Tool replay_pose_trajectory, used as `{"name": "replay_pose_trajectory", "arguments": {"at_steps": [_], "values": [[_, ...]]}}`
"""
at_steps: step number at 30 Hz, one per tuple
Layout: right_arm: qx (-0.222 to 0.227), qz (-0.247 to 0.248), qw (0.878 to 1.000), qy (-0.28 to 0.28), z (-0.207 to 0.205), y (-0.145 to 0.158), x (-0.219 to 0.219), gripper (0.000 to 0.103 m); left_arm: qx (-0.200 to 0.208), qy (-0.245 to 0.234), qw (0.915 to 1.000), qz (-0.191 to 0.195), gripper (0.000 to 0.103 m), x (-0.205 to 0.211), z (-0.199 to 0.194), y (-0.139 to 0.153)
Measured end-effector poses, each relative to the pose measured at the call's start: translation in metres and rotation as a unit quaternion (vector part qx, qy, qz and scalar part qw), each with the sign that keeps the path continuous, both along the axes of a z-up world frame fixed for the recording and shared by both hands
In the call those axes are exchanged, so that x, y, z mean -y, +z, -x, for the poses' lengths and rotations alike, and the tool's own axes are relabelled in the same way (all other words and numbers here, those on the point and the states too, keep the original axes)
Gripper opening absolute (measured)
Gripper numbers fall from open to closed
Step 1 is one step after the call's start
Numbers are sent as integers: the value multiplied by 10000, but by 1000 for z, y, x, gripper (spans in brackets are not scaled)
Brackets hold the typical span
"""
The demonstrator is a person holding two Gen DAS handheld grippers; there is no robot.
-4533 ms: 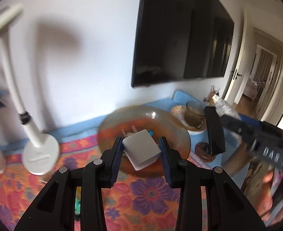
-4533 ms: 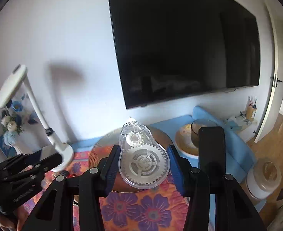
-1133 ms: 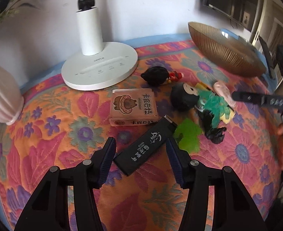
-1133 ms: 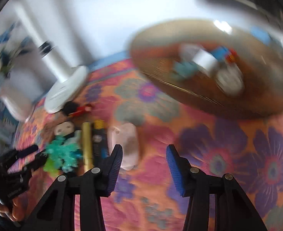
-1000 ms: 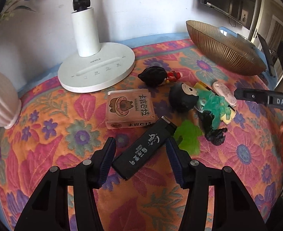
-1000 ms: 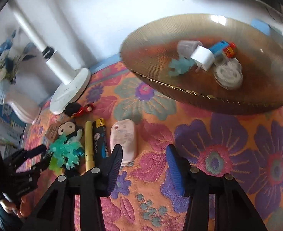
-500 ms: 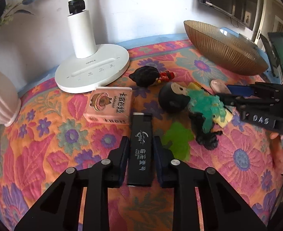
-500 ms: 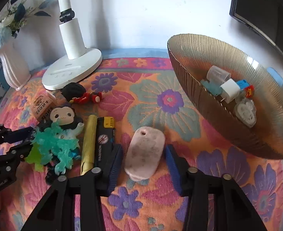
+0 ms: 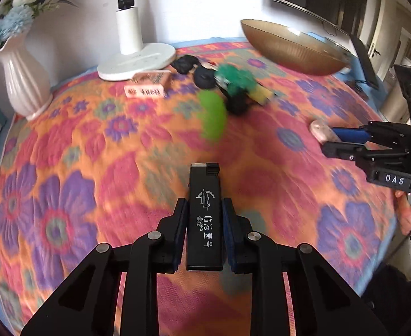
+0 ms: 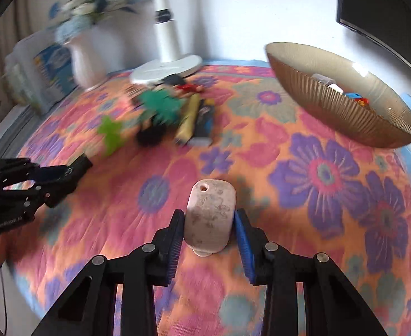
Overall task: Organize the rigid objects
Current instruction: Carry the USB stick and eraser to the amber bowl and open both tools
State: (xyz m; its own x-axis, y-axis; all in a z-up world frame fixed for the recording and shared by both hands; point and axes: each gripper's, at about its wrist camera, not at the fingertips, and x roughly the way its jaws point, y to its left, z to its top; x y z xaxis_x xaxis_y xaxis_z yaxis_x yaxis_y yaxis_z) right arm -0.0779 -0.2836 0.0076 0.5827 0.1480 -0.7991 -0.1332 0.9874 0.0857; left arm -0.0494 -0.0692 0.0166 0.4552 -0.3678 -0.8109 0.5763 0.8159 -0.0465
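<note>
Black plastic fills the left wrist view: the left gripper [image 9: 204,218] has its jaws clamped on a black lighter [image 9: 204,218], lifted above the flowered surface [image 9: 65,154]. A gold bowl [image 9: 292,47] sits far right. In the right wrist view, the right gripper [image 10: 209,224] has its jaws clamped on a pale pink stone [image 10: 209,218] above the same cloth, remaining toys [image 10: 163,106] behind.

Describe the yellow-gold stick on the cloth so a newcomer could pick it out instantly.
Start at the ribbed bronze bowl on the flowered tablecloth, then look left to the toy pile. The yellow-gold stick lies at that pile's right edge, alongside a dark bar with a yellow end; it is the only plain, slim one.
</note>
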Motion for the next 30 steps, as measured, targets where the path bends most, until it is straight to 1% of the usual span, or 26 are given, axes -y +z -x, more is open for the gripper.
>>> {"name": "replay_pose_trajectory", "arguments": {"at_steps": [2, 4, 5, 6, 7, 9, 10, 12, 13, 14, 15, 16, 17, 18, 20, 23, 24, 26, 28, 30], "values": [[30, 63, 9997, 226, 15, 1, -7, 36, 2, -47, 10000, -30, 22, -1, 12, 0], [45, 114, 9994, 331, 27, 1, -15, 36, 19, 33, 10000, -40, 24, -2, 15, -1], [52, 145, 9995, 282, 30, 0, -17, 36, -39, 107, 9999, 36, 28, -3, 13, -1], [32, 123, 9997, 225, 31, 0, -18, 40, -102, 184, 9997, 124, 32, -4, 10, -2], [-35, -37, 9999, 147, 28, 1, -17, 46, -129, 266, 9994, 165, 35, -4, 9, -1], [-91, -239, 9997, 39, 27, 2, -14, 48, -107, 385, 9991, 140, 35, -1, 10, -2], [-133, -255, 9996, -84, 25, 1, -15, 48, -49, 419, 9991, 87, 35, 2, 13, -2], [-121, -176, 9995, -215, 27, 2, -18, 49, 29, 453, 9990, -7, 35, 6, 16, -3], [-120, -89, 9994, -323, 27, 1, -22, 49, 24, 467, 9989, 14, 34, 7, 18, -3], [-106, -10, 9993, -350, 25, 1, -24, 49, -6, 477, 9988, 71, 34, 7, 18, -2], [-81, 100, 9993, -358, 26, 1, -28, 46, 12, 524, 9986, 87, 34, 8, 20, -2], [-30, 204, 9992, -356, 27, 1, -33, 41, 62, 550, 9984, 55, 31, 8, 21, -2], [22, 227, 9992, -329, 29, 2, -35, 38, 153, 563, 9983, -8, 21, 10, 24, -2], [45, 213, 9993, -296, 31, 2, -36, 34, 194, 540, 9983, -36, 21, 12, 27, -1], [74, -26, 9999, -109, 35, 5, -40, 34, 226, 487, 9985, -40, 21, 19, 31, 2], [41, -698, 9973, 229, 36, 12, -42, 34, 329, 399, 9986, 134, 21, 28, 37, 14], [26, -826, 9963, 236, 35, 17, -41, 34, 389, 393, 9983, 178, 21, 31, 38, 20], [124, -1073, 9939, 229, 34, 30, -34, 34, 524, 352, 9972, 395, 21, 37, 37, 40], [302, -1227, 9918, 175, 35, 47, -25, 34, 607, 242, 9961, 595, 21, 45, 34, 59], [570, -1110, 9922, 23, 36, 71, -12, 34, 764, 127, 9943, 739, 21, 57, 29, 83]]}}
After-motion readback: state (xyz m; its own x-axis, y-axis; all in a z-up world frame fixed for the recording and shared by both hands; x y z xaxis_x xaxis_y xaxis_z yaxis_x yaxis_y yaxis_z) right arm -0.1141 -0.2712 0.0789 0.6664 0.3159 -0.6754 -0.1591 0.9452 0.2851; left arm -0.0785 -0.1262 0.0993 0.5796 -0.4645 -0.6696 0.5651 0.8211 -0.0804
